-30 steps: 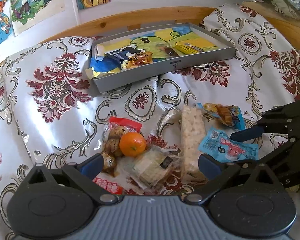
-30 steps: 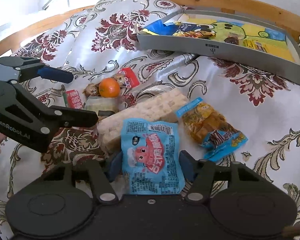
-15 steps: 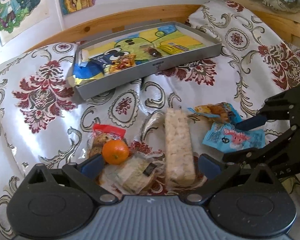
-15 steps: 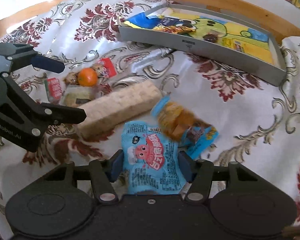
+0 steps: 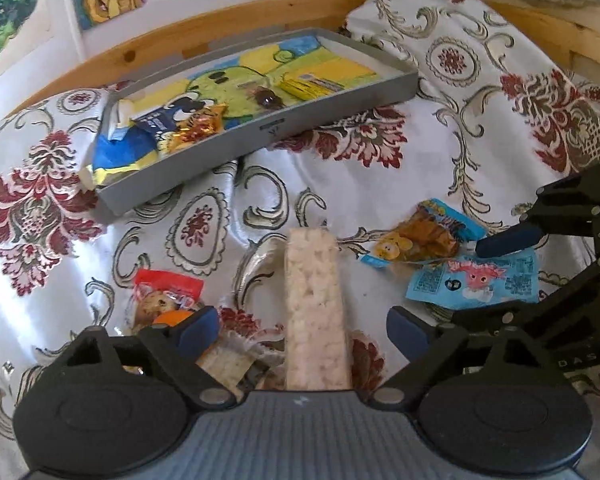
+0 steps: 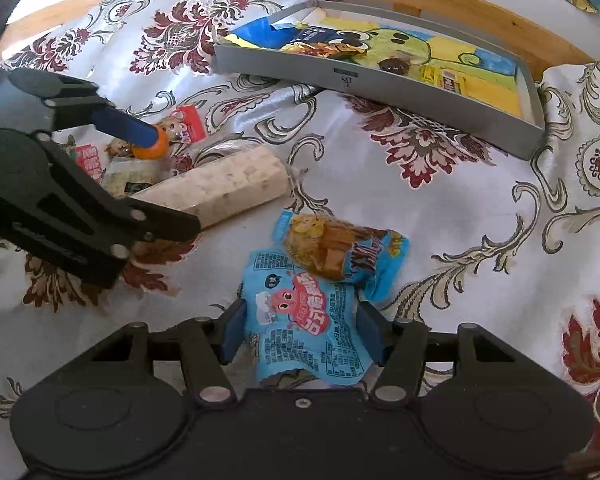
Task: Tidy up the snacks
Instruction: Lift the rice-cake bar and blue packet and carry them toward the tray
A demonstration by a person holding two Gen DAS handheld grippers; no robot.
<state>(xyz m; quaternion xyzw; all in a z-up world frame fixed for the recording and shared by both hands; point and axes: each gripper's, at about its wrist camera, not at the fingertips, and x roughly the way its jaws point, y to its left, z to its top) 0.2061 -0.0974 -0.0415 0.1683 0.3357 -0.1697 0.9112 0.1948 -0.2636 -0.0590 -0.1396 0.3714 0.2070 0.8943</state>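
Fingers on the right gripper (image 6: pixel 302 330) sit wide apart either side of the light-blue snack packet (image 6: pixel 304 324) on the bedspread (image 6: pixel 460 216) — not pinching it yet, I'd squeeze mid-pack so it doesn't crumple. Left gripper (image 5: pixel 302 326) is spread open too, straddling the long rice-cracker bar (image 5: pixel 314 304). Further back, the grey tray (image 6: pixel 380 82) already has a few wrapped snacks and a dark candy (image 6: pixel 392 65) inside.
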